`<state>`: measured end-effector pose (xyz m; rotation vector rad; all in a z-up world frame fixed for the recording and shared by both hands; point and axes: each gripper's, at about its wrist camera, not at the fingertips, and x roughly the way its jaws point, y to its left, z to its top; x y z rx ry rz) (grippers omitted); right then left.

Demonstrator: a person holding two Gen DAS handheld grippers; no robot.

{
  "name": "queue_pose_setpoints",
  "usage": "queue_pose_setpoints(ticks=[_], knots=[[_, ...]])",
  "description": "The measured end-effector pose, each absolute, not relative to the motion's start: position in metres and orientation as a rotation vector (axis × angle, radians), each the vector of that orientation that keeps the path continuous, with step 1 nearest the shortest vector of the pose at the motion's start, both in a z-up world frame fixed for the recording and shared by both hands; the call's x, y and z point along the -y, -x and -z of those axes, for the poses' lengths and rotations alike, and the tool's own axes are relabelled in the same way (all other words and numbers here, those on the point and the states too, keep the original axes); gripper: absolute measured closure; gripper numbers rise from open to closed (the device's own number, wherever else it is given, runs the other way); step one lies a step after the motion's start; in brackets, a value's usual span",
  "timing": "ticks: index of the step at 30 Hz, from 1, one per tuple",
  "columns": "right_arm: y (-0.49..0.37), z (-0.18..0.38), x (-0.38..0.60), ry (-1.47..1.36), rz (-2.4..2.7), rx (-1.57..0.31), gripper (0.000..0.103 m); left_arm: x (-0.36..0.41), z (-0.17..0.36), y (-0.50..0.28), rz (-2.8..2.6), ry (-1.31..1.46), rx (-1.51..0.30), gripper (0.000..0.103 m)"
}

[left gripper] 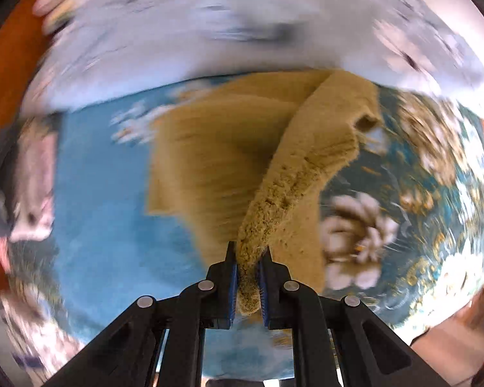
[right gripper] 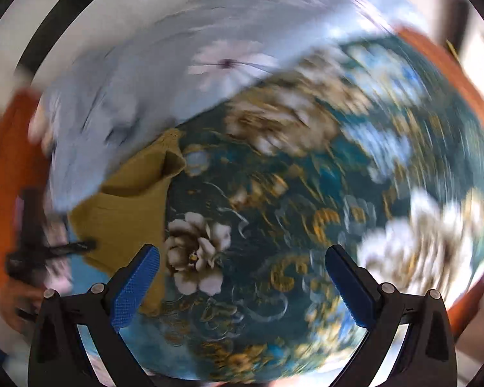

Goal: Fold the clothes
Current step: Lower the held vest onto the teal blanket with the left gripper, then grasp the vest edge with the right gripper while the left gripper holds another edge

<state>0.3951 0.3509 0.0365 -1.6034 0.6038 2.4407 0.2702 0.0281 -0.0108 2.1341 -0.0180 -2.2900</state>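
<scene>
Left gripper clamped on a mustard knit garment, right gripper empty with fingers spread wide

Garment pinched at a bunched edge between the left blue pads, lifted into a ridge there, the rest lying flat on a teal floral bedspread; partly tucked under a pale blue flowered cloth at the far side. Seen at left in the right wrist view, beside the left finger, over a cream flower print; both views motion-blurred
</scene>
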Motion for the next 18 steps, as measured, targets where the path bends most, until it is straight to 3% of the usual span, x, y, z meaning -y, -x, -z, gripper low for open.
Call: queue_pose_setpoints(ticks=[7,11,13,15,18], knots=[[-0.322,-0.066,-0.255,1.474,-2.58,0.373,0.001,0.039,0.011,-0.305,2.166,-2.021,-0.233,0.091],[-0.289,-0.057,-0.238,1.521,-2.577,0.51,0.001,0.065,0.007,-0.313,2.131,-1.973,-0.331,0.091],[-0.276,-0.049,-0.235,1.598,-2.617,0.479,0.008,0.078,0.003,-0.315,2.123,-1.956,-0.36,0.091],[-0.269,-0.04,-0.227,1.655,-2.657,0.497,0.024,0.089,0.005,-0.316,2.114,-1.941,-0.379,0.091],[-0.265,-0.022,-0.208,1.724,-2.715,0.616,0.025,0.108,0.009,-0.312,2.104,-1.914,-0.404,0.091]])
